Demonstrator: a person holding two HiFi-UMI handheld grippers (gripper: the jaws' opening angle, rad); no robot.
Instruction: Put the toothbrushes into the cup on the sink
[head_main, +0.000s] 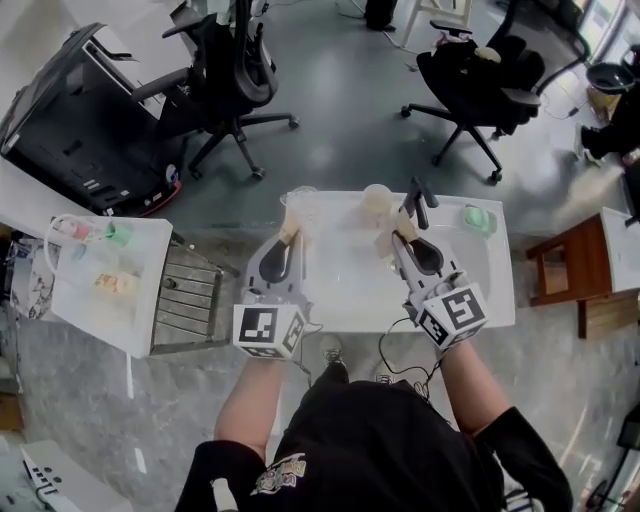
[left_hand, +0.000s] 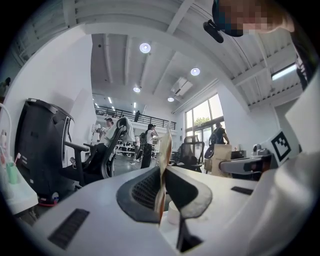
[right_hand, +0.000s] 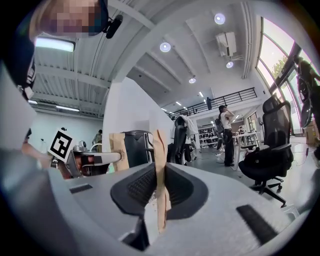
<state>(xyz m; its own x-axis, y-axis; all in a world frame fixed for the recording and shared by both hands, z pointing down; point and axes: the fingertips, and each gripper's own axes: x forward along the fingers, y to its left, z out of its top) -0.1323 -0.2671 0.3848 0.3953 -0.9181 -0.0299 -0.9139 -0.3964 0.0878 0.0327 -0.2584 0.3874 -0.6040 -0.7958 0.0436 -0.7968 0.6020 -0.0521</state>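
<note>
- The left gripper (head_main: 288, 243) is held level over the near left part of the white sink (head_main: 500, 300). Its fingers (left_hand: 142, 192) are closed on the left toothbrush (left_hand: 164, 150), a flat tan strip. It stands upright between the dark pads and rises above their tips.
- The right gripper (head_main: 403, 238) is held level over the right half of the sink. Its fingers (right_hand: 137, 192) are clamped on the right toothbrush (right_hand: 160, 145), also tan. It stands upright in the grip, its top above the pads and its lower end below them.
- Both toothbrushes are held in the air above the basin; neither is in the cup (head_main: 377, 200).
- The cup is pale and stands on the sink's far rim, between the two grippers and nearer the right one. The right toothbrush's tip is just beside it, but touch cannot be judged.
- A clear round thing (head_main: 298, 193) sits at the far left of the rim, ahead of the left gripper.
- A green thing (head_main: 478, 218) lies at the sink's far right corner.
- From the right gripper view, the left gripper's marker cube (right_hand: 61, 144) shows to the side, at about the same height.
- Left of the sink stand a metal rack (head_main: 190, 295) and a white surface (head_main: 140, 330) with small things on it.
- Beyond the sink are two office chairs (head_main: 230, 80) on a grey floor.
</note>
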